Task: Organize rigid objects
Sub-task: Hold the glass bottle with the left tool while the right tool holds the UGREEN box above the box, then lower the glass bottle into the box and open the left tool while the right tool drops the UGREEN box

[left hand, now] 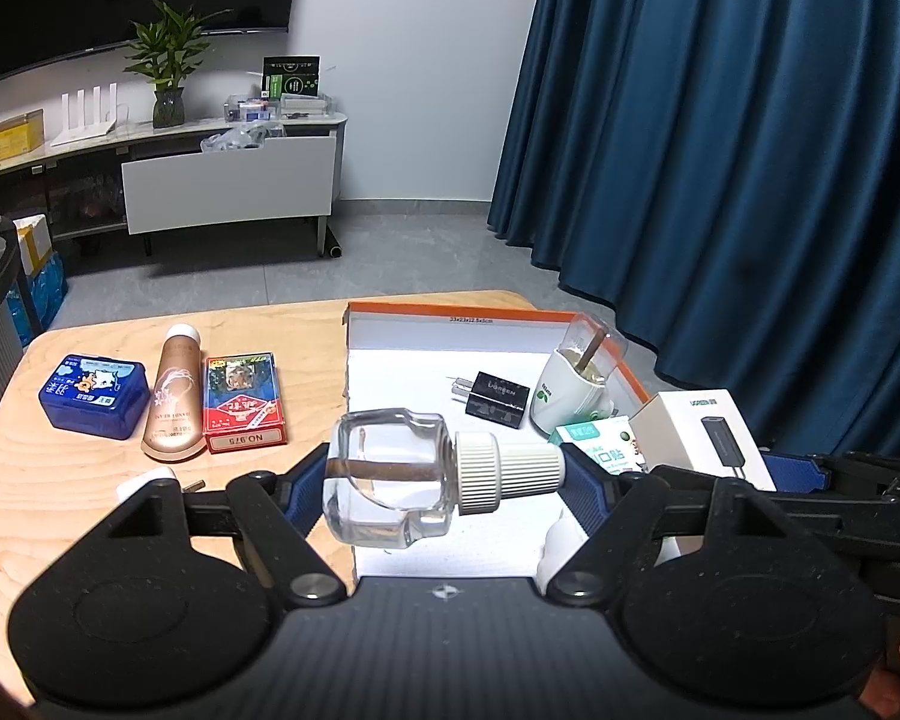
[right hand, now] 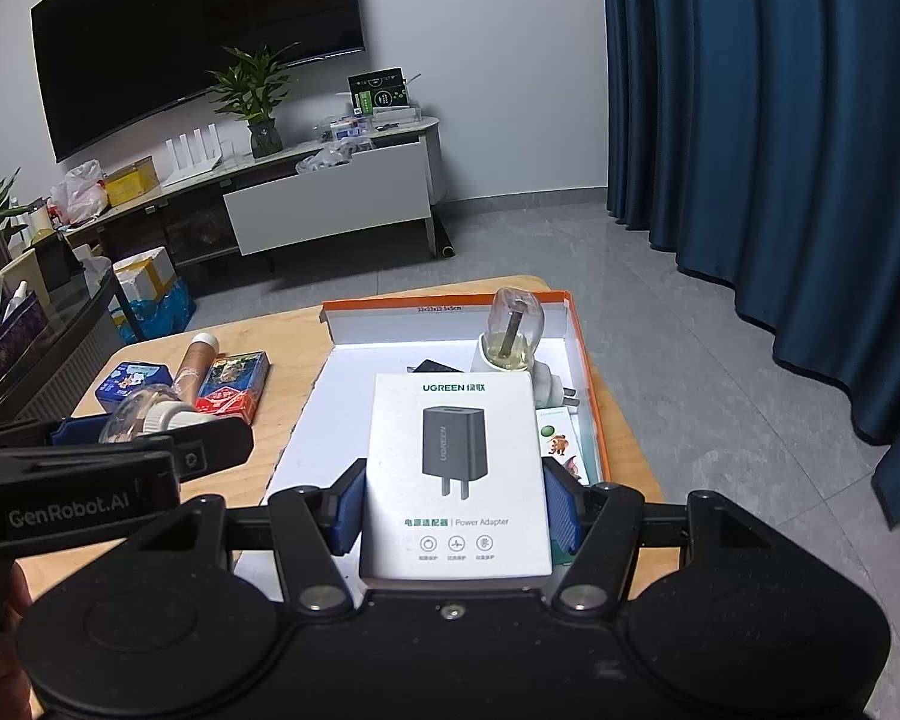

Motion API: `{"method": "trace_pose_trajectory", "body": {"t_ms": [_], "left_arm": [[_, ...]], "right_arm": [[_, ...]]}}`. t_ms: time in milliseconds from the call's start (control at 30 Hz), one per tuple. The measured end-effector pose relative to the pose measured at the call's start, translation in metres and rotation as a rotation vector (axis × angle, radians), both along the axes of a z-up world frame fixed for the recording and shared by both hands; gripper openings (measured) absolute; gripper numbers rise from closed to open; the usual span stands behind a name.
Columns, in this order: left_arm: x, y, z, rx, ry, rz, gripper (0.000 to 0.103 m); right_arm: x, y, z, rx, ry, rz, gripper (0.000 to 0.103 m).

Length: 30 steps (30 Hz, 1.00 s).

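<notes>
- The left gripper (left hand: 444,468) had its blue-padded fingers (left hand: 306,486) clamped on a clear glass bottle (left hand: 390,480) with a white ribbed cap, held sideways over the near left edge of the box.
- The right gripper (right hand: 453,507) had its fingers (right hand: 349,510) clamped on the sides of a white adapter carton (right hand: 453,474), held above the near part of the box.
- The orange-rimmed box (left hand: 450,309) with a white floor sat on the right half of the wooden bench (left hand: 60,516).
- Inside it lay a black charger (left hand: 498,399) and, right of that toward the far right corner, a white plug-in vaporizer (left hand: 576,384); a small green-and-white packet (left hand: 600,444) lay nearer.
- Left of the box on the bench lay a red card pack (left hand: 243,402), then a bronze tube (left hand: 174,396), then a blue tin (left hand: 93,396) farthest left.
</notes>
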<state>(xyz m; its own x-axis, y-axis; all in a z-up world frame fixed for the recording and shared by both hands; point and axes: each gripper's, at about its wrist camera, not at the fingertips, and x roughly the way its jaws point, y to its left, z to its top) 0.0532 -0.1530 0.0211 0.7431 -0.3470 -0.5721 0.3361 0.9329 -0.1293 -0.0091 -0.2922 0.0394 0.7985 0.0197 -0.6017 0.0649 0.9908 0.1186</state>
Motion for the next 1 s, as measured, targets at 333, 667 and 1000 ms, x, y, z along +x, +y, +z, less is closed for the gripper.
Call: {"method": "trace_pose_trajectory", "body": {"t_ms": [333,667,1000], "left_arm": [[0.002,-0.001,-0.002,0.002,0.011,0.0,0.079],[0.009,-0.004,-0.006,0.013,0.024,-0.007,0.079],[0.025,-0.009,-0.011,0.015,0.047,-0.017,0.079]], "right_arm": [[0.007,-0.002,-0.004,0.0,0.009,-0.006,0.071],[0.02,-0.01,-0.007,-0.003,0.021,-0.016,0.071],[0.035,-0.014,-0.009,-0.008,0.032,-0.003,0.071]]}}
